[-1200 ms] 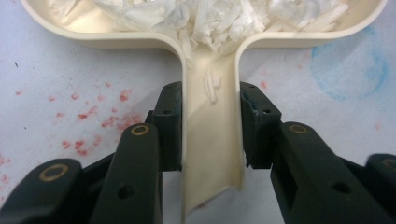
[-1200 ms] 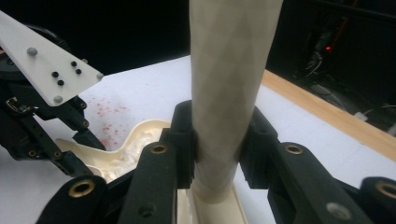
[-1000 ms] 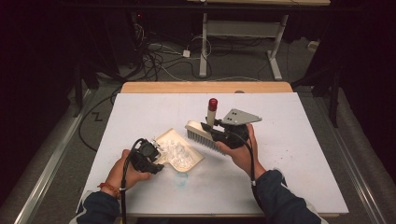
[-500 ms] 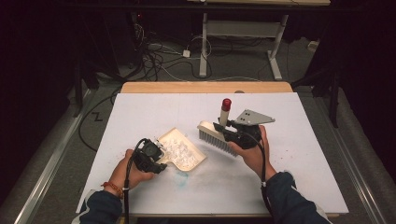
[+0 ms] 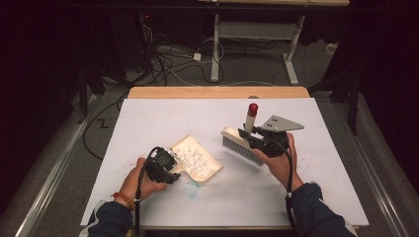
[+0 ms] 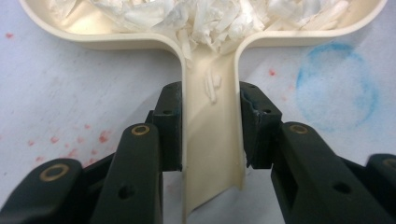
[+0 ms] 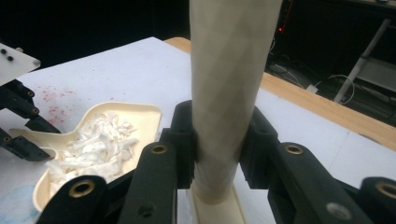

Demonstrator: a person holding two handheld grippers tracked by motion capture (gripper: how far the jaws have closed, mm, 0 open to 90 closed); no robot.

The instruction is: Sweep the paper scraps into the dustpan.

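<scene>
A cream dustpan (image 5: pixel 197 159) full of white shreds (image 6: pixel 210 18) lies on the white table (image 5: pixel 148 118). My left gripper (image 5: pixel 163 165) is shut on its handle (image 6: pixel 212 140), one pad pressing each side. My right gripper (image 5: pixel 257 138) is shut on the cream handle (image 7: pixel 231 84) of a hand brush, whose red tip (image 5: pixel 253 108) points up. The brush head (image 5: pixel 239 144) hangs to the right of the pan, bristles down, close above the table. In the right gripper view the dustpan (image 7: pixel 93 144) lies at the lower left, with the left gripper (image 7: pixel 23 126) at the left edge.
A faint blue ring stain (image 6: pixel 336 91) and small red specks (image 6: pixel 70 140) mark the table beside the pan handle. A wooden strip (image 5: pixel 217 92) edges the table's far side. Cables (image 5: pixel 168 64) and desk legs (image 5: pixel 291 54) lie on the dark floor beyond.
My right gripper has carried the brush to the right, away from the dustpan, and slightly down. The left gripper and the pan have stayed in place.
</scene>
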